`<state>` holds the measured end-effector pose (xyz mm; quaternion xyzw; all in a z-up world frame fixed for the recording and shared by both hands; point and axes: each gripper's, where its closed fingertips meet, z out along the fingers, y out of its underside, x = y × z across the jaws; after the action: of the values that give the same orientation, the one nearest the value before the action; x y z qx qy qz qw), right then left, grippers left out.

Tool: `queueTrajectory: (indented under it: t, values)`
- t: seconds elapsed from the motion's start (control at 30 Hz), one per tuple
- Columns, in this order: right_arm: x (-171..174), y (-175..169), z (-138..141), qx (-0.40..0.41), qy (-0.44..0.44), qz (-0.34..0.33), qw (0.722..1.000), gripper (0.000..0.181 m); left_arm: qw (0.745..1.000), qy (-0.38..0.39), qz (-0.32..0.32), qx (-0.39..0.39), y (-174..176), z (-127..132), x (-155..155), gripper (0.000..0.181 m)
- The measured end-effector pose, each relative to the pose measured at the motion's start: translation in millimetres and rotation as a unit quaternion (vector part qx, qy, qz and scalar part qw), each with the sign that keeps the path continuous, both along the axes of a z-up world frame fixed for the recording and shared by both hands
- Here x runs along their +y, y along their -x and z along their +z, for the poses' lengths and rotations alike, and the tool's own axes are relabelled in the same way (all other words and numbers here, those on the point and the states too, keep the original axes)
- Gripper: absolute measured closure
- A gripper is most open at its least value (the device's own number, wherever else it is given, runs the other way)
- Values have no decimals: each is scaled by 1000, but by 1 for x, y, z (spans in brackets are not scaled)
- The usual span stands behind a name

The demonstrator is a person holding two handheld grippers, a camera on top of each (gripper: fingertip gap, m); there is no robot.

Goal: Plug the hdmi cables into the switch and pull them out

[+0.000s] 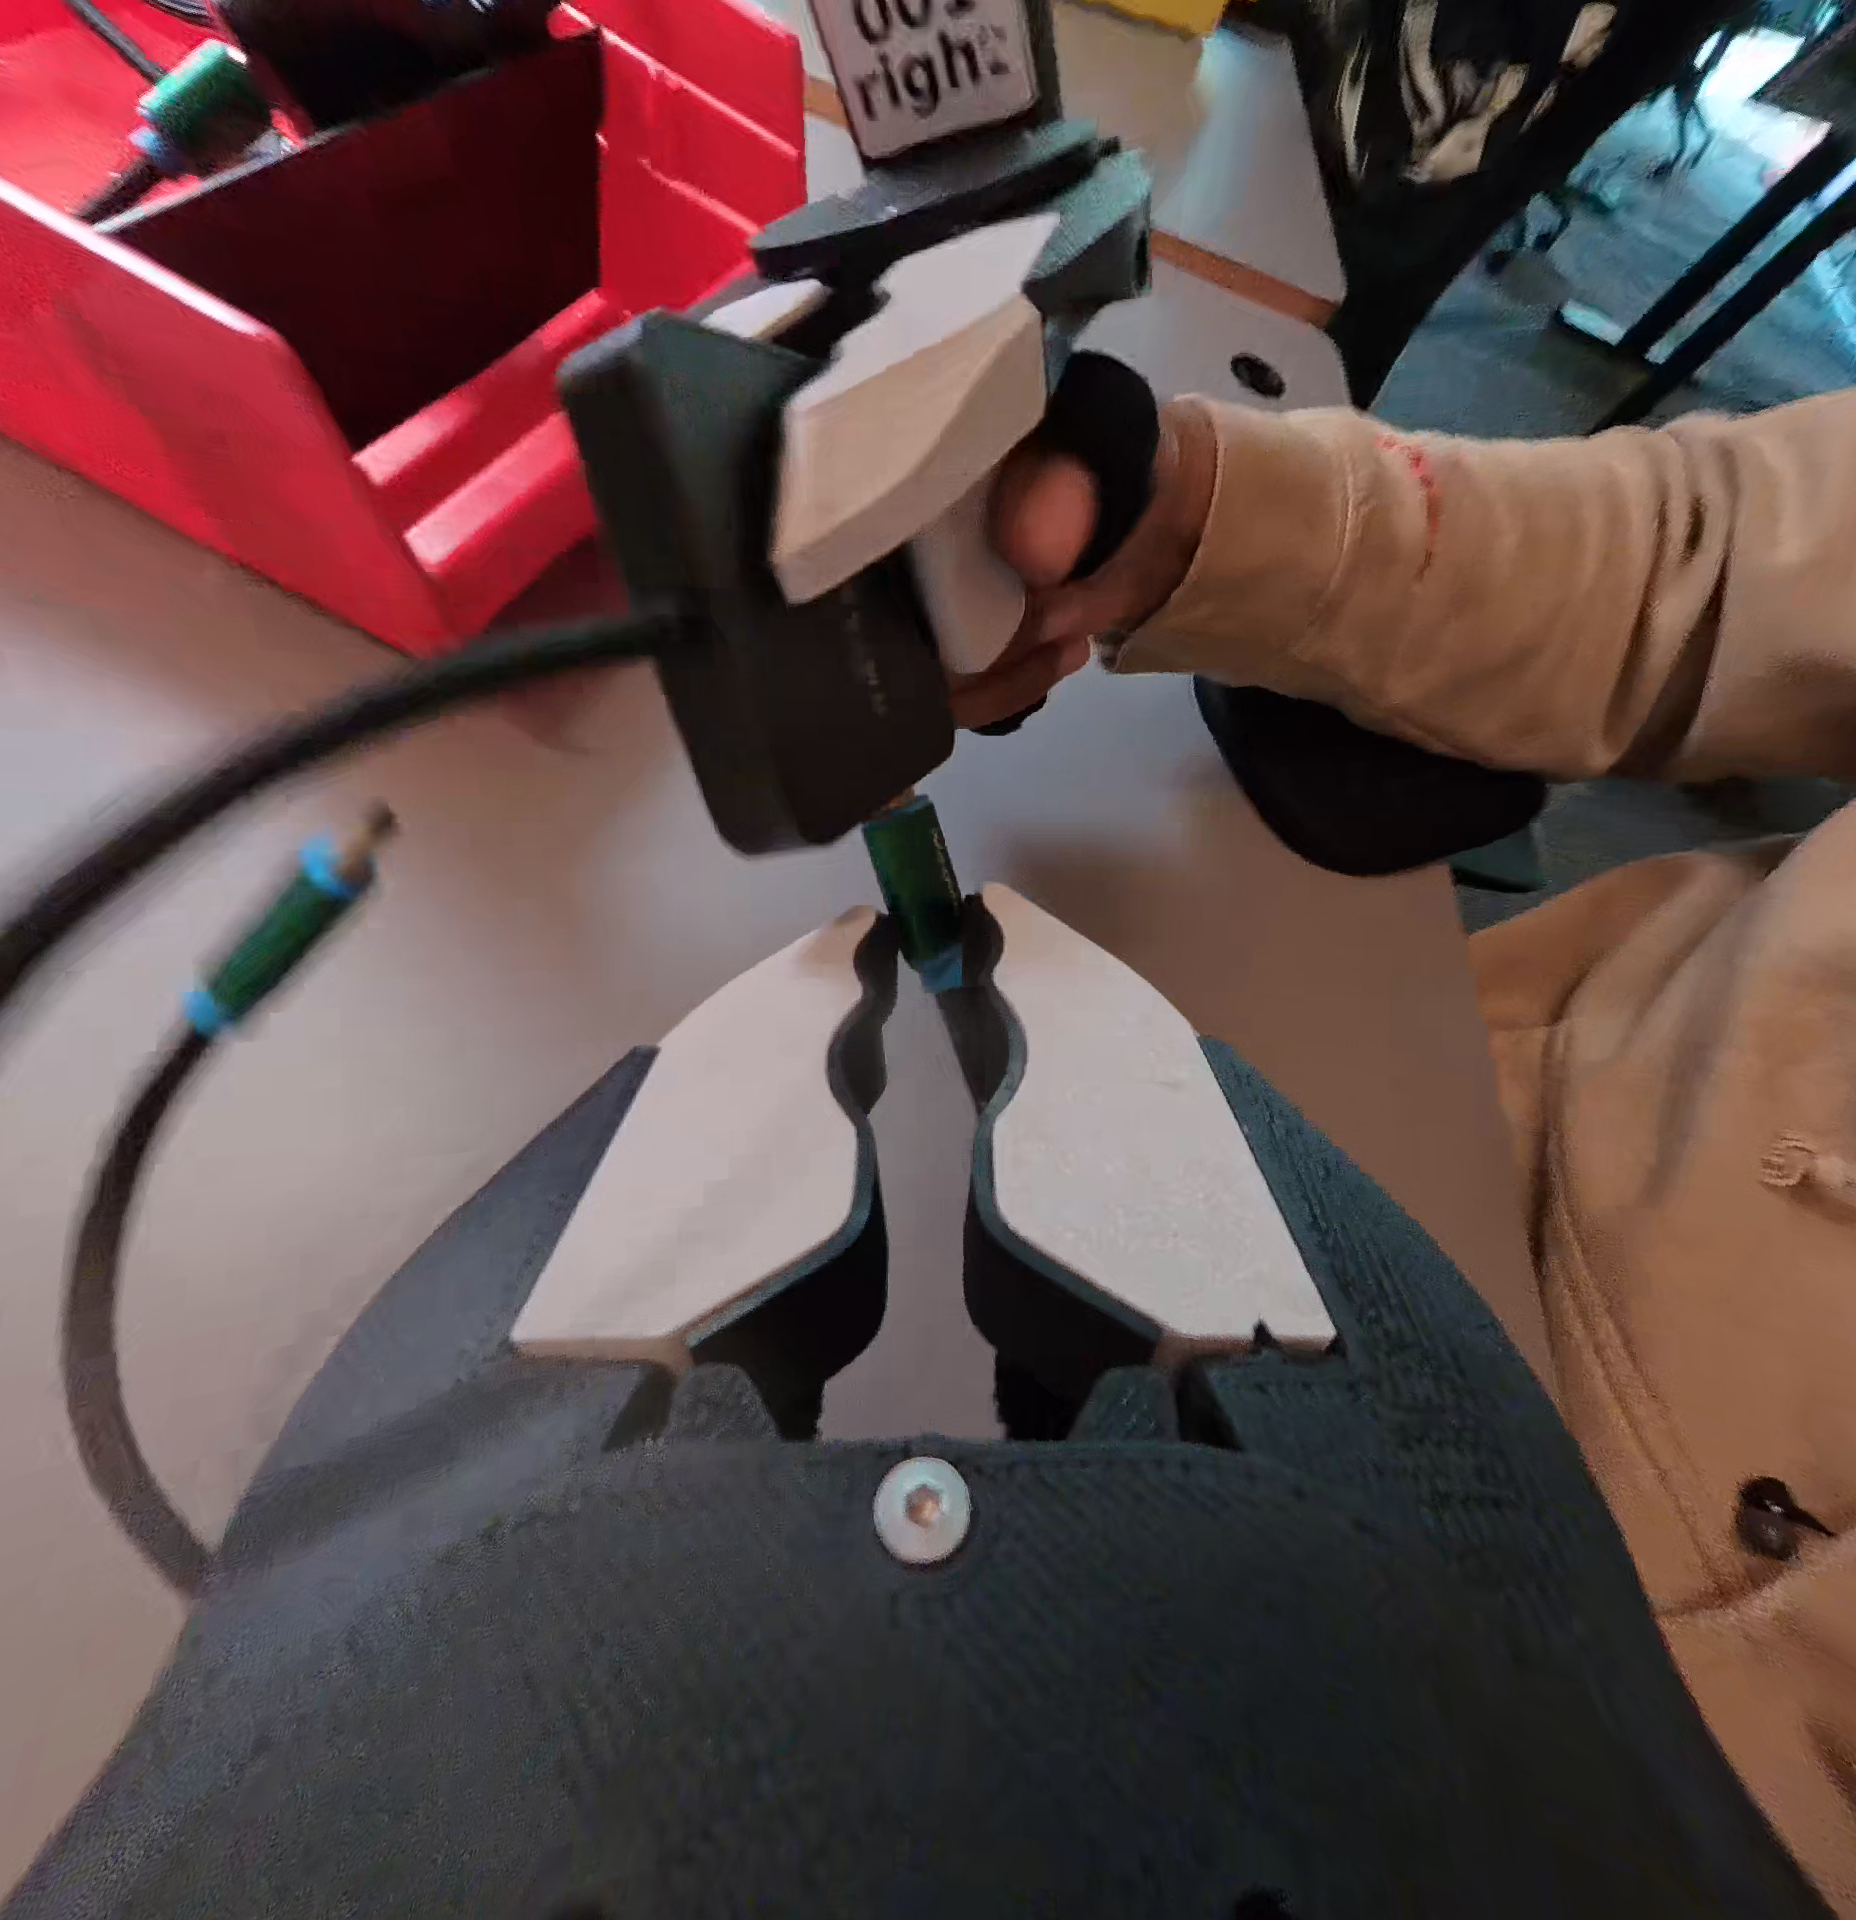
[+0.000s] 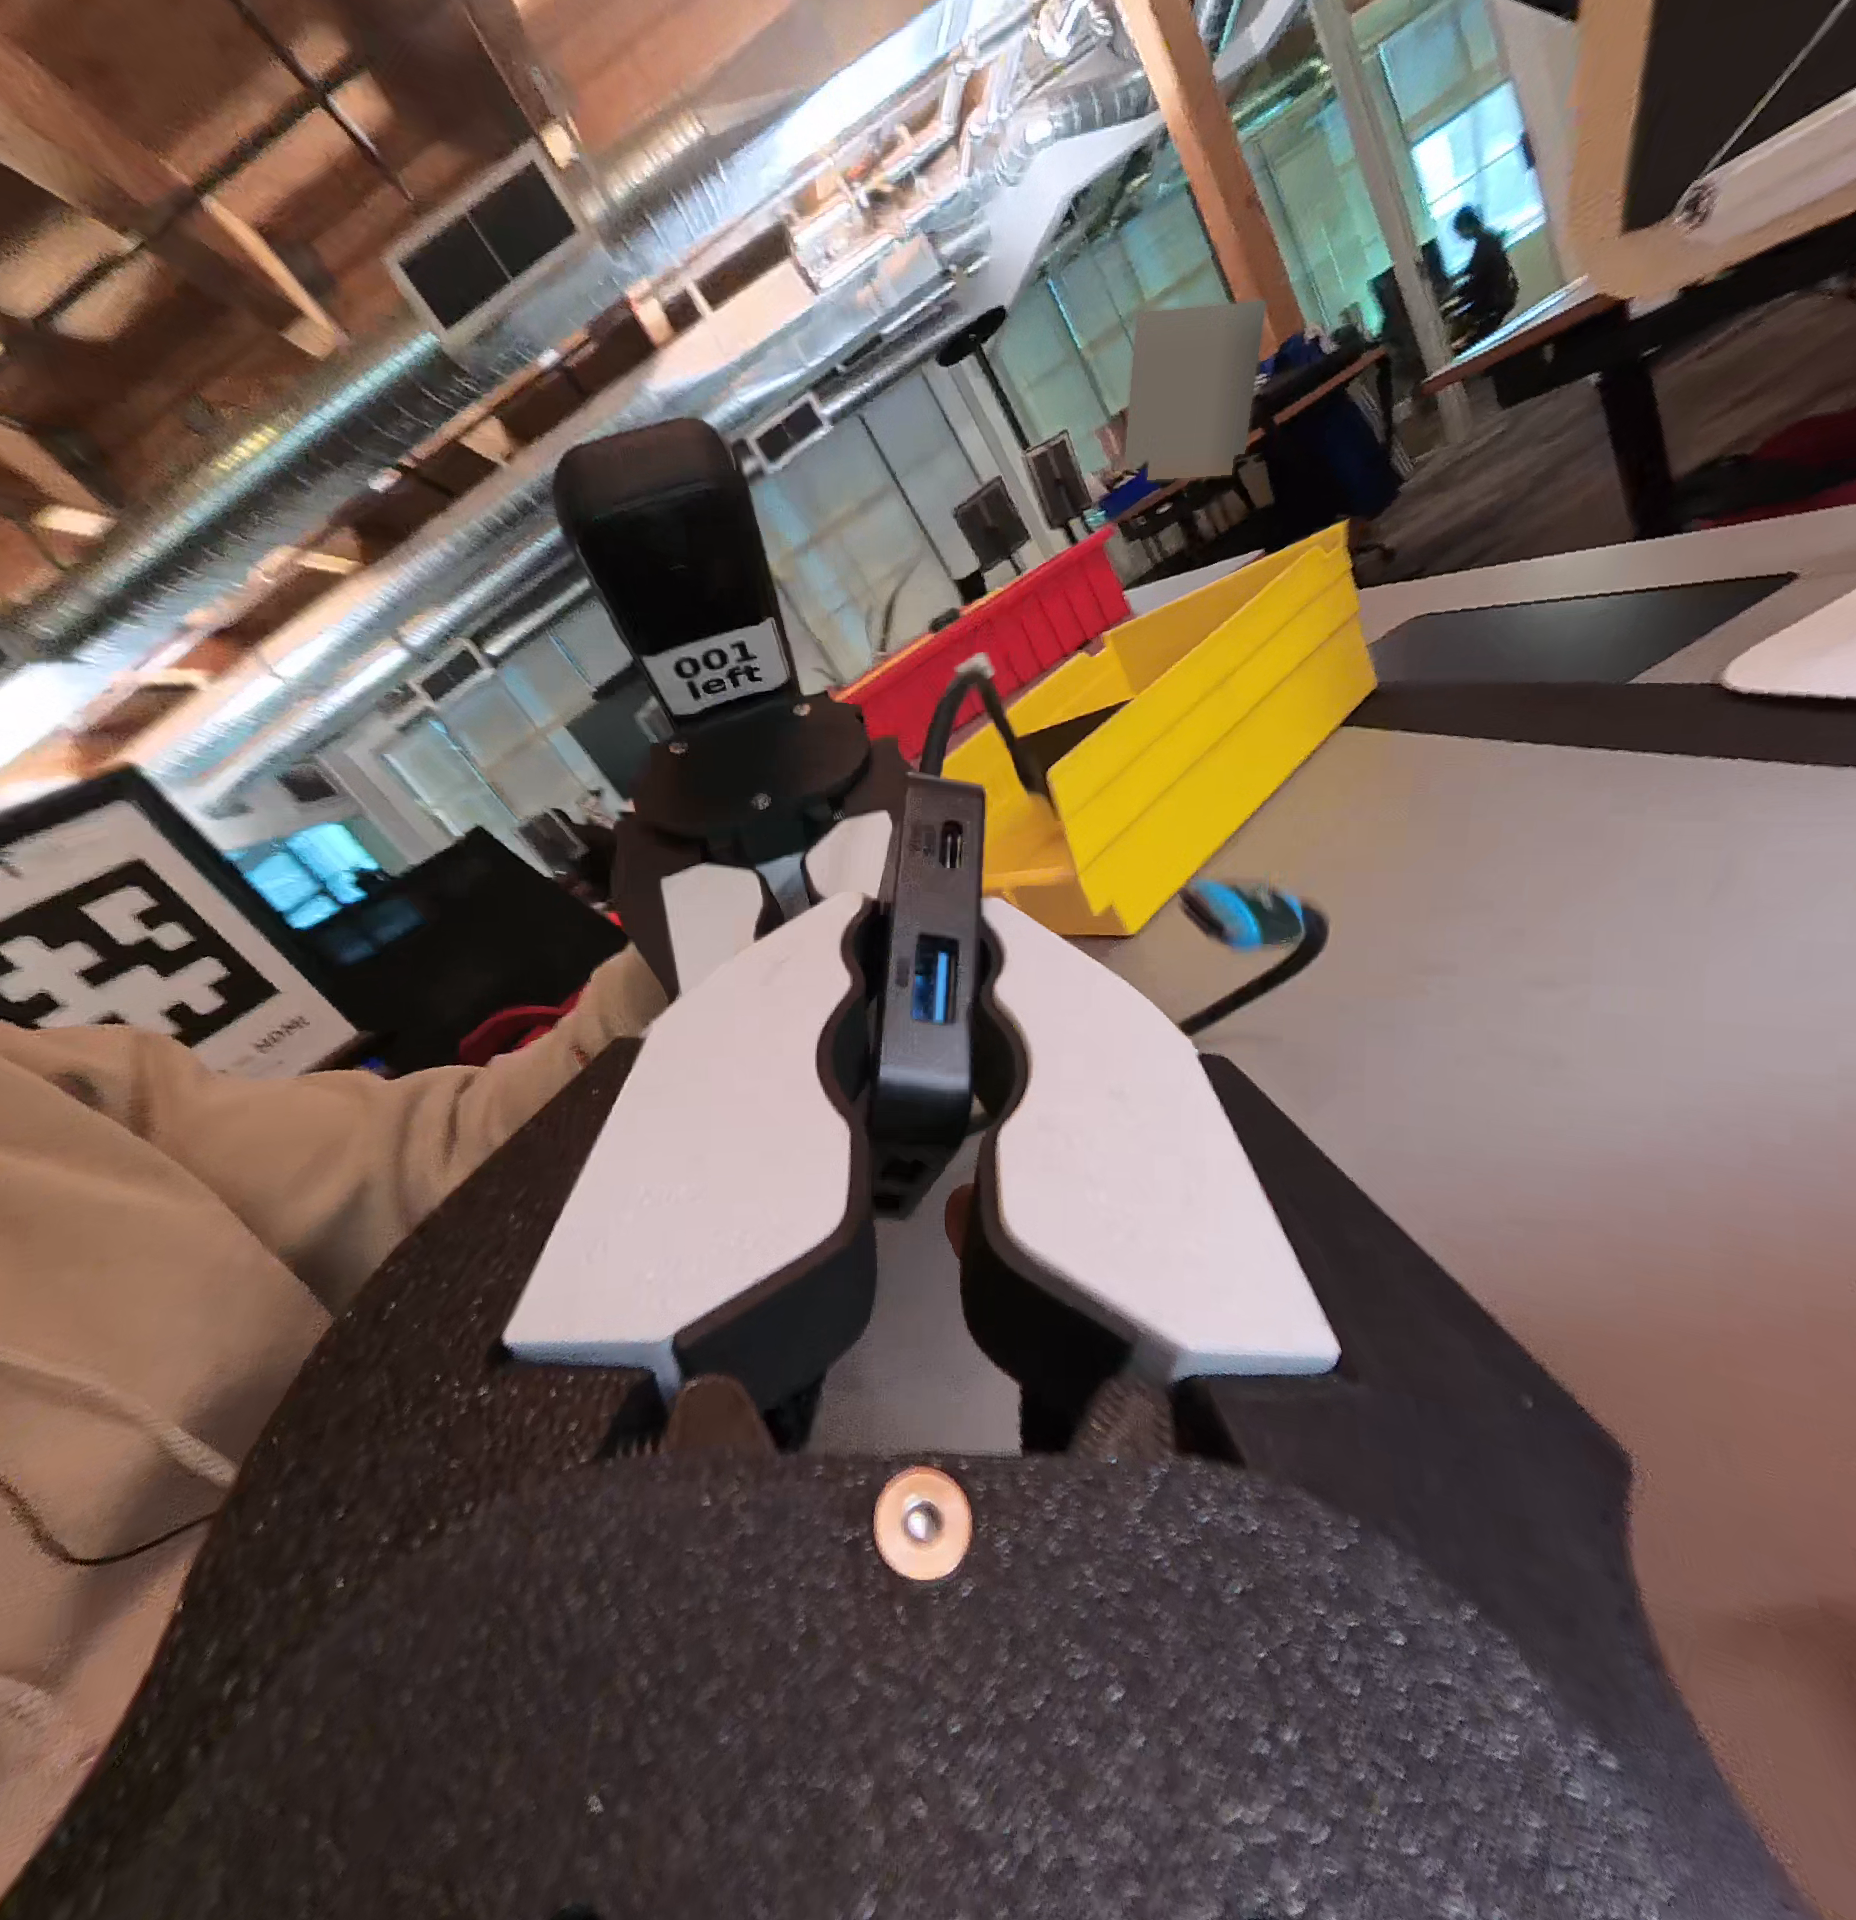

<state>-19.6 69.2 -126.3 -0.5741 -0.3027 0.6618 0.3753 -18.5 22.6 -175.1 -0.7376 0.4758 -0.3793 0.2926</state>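
Left gripper [image 1: 929,940], right gripper [image 2: 924,971] both clamped, tips facing

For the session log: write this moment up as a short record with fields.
left gripper: shut on green-sleeved HDMI plug with blue bands, tip at the switch's edge
right gripper: shut on flat black switch box, held off the table
seating: cannot tell if fully in
spare cable: second green-sleeved plug lying on grey tabletop
bins: red plastic bin; yellow plastic bin
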Motion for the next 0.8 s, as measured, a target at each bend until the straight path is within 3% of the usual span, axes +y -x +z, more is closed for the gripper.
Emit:
queueTrajectory:
  t: [0.13,0.3,0.63,0.8]
  values:
    - [-9,-1,9,5,-23,22,999,167,1000,11,3,-16,-1,3,1,169]
    - [-10,2,1,-33,-28,22,999,167,1000,14,-5,-9,5,-3,1,169]
    - [-44,1,-40,-168,-93,133,972,165,994,-5,-68,82,34,-19,-20,169]
    - [-45,-4,-55,-198,-97,147,964,168,998,11,-36,45,35,-17,-8,170]
